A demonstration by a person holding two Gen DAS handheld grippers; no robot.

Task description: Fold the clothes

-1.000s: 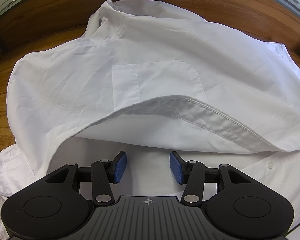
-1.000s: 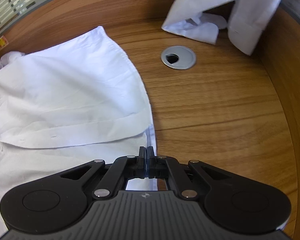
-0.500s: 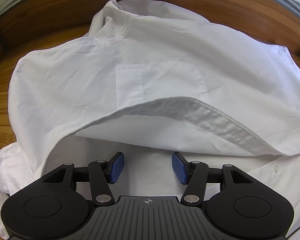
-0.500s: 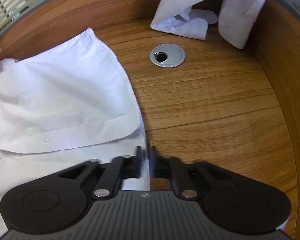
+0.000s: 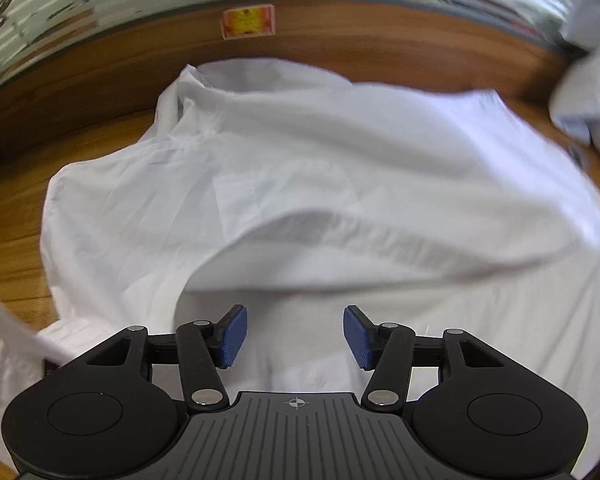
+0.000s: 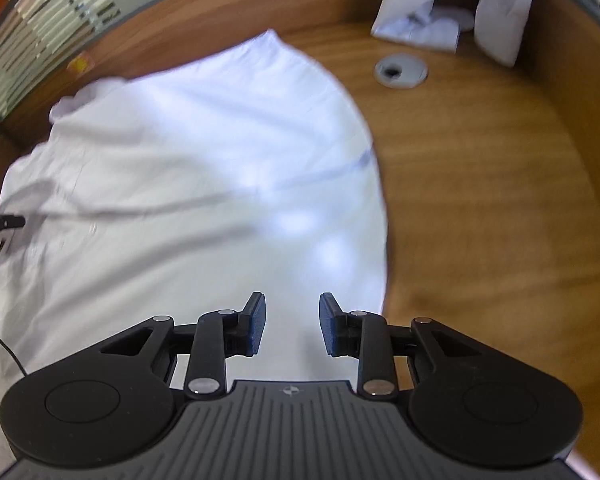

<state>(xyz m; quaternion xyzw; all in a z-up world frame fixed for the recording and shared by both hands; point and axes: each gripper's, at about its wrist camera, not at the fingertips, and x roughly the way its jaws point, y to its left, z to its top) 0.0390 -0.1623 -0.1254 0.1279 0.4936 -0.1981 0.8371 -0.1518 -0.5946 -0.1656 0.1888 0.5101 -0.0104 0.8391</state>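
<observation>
Desk (image 6: 480, 208): wood, fills the right half of the right wrist view. Shirt (image 5: 320, 184): white, spread over the desk across the centre of the left wrist view, front panel lifted in a fold at mid-frame; blurred. Second white garment (image 6: 440, 8): upper right, near a grommet (image 6: 401, 70). Left gripper (image 5: 295, 336): lower centre, jaws wide apart, holding nothing. Right gripper (image 6: 292, 324): lower centre, jaws parted, empty, above the shirt's edge.

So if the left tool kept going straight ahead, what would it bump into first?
Most likely the white shirt. The left tool is open and points at the shirt's raised, curling edge just ahead. The view is blurry, so how far off the edge is stays unclear.
</observation>
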